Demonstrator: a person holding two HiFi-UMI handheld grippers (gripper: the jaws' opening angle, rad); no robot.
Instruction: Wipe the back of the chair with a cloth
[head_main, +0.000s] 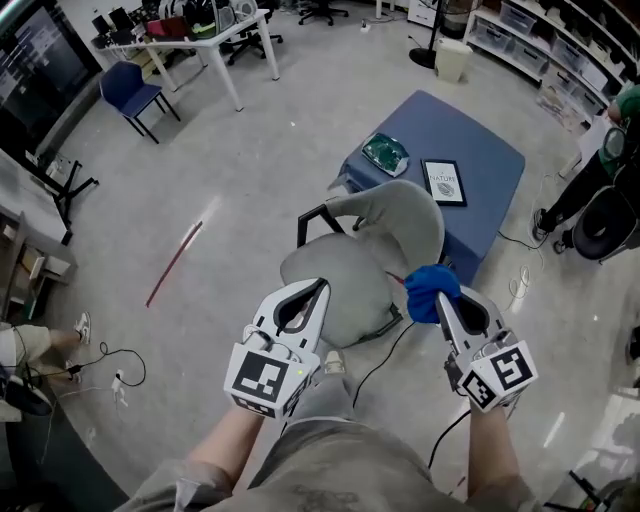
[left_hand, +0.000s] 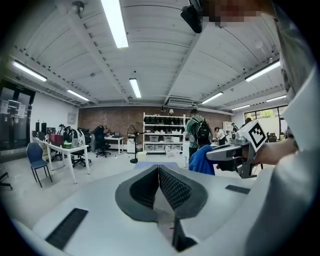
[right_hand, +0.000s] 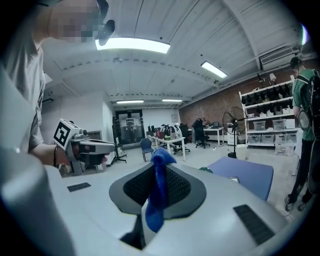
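A grey shell chair (head_main: 352, 262) stands in front of me in the head view, its curved back (head_main: 404, 222) on the far side by the blue table. My right gripper (head_main: 438, 297) is shut on a bunched blue cloth (head_main: 430, 290), held just right of the chair's seat and near the back's lower edge. In the right gripper view the cloth (right_hand: 159, 185) hangs pinched between the jaws. My left gripper (head_main: 312, 294) hovers over the seat's front, jaws closed on nothing, and its own view (left_hand: 159, 172) shows the pads touching.
A low blue table (head_main: 478, 150) behind the chair holds a green object (head_main: 385, 153) and a framed card (head_main: 444, 182). A person (head_main: 598, 170) stands at the right. A blue chair (head_main: 133, 92) and a white desk (head_main: 205, 40) are far left. A red stick (head_main: 176, 262) lies on the floor.
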